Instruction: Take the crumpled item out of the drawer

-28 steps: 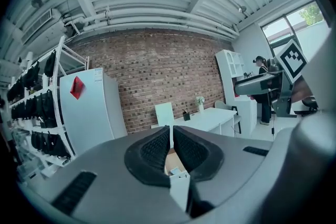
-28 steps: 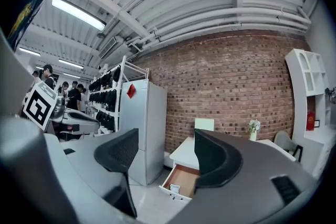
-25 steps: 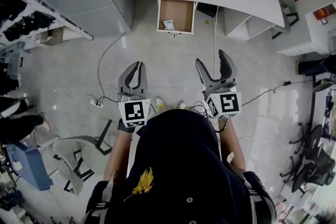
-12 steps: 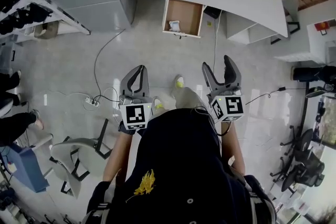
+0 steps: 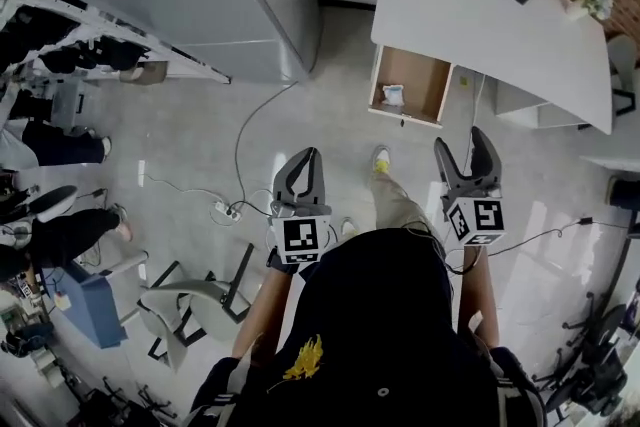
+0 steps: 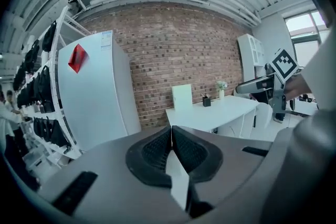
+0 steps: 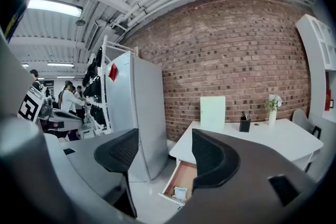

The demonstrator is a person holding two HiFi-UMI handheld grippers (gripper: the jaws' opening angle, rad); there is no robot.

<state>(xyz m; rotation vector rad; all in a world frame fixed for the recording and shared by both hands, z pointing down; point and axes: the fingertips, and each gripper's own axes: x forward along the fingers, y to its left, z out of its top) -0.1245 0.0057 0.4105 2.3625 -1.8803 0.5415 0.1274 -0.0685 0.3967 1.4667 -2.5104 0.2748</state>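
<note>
At twelve o'clock from the person, the open drawer (image 5: 422,77) under the white desk (image 5: 500,25) holds the crumpled item (image 5: 393,95) near its front. The right gripper (image 5: 462,145) is spread and aimed there, likely for the reach. The left gripper (image 5: 308,157) is pressed together, empty. A cable (image 5: 240,130) trails at ten o'clock, off the path.

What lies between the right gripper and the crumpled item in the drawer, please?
In the head view, only bare floor and the drawer's front wall separate the open right gripper from the crumpled item.
</note>
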